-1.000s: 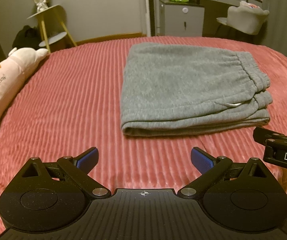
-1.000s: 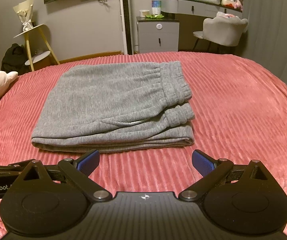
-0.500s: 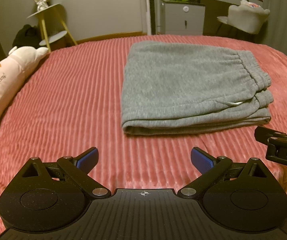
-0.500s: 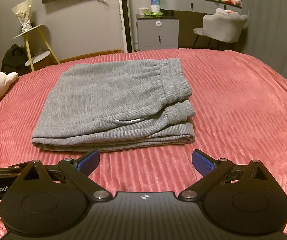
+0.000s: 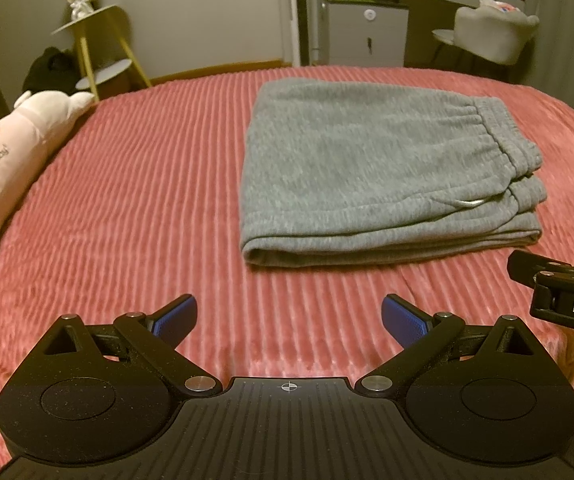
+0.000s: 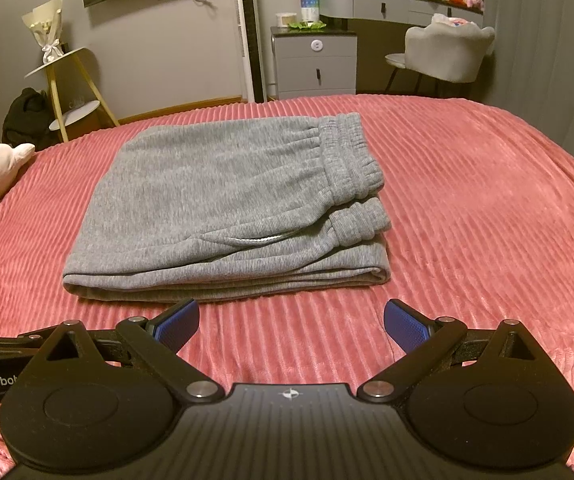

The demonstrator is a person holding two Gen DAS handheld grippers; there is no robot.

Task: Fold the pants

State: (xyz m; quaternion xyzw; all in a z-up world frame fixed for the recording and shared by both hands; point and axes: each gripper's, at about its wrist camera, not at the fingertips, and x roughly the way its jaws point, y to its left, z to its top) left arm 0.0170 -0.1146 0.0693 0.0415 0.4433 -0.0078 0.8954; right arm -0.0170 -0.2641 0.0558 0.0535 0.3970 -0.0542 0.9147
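Dim, warm yellowish indoor light fills both views. Fisheye distortion bends the bed (image 6: pixel 487 208) edge and walls, and the corners go dark. The left wrist view is softly blurred toward its right side; the right wrist view is sharper.

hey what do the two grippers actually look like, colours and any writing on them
Both the left gripper and the right gripper are matte black plastic with ribbed bodies, round discs, silver pivot pins and textured blue fingertip pads. White lettering shows on their sides: "DAS" on the right one, "GenRobot" on the left.
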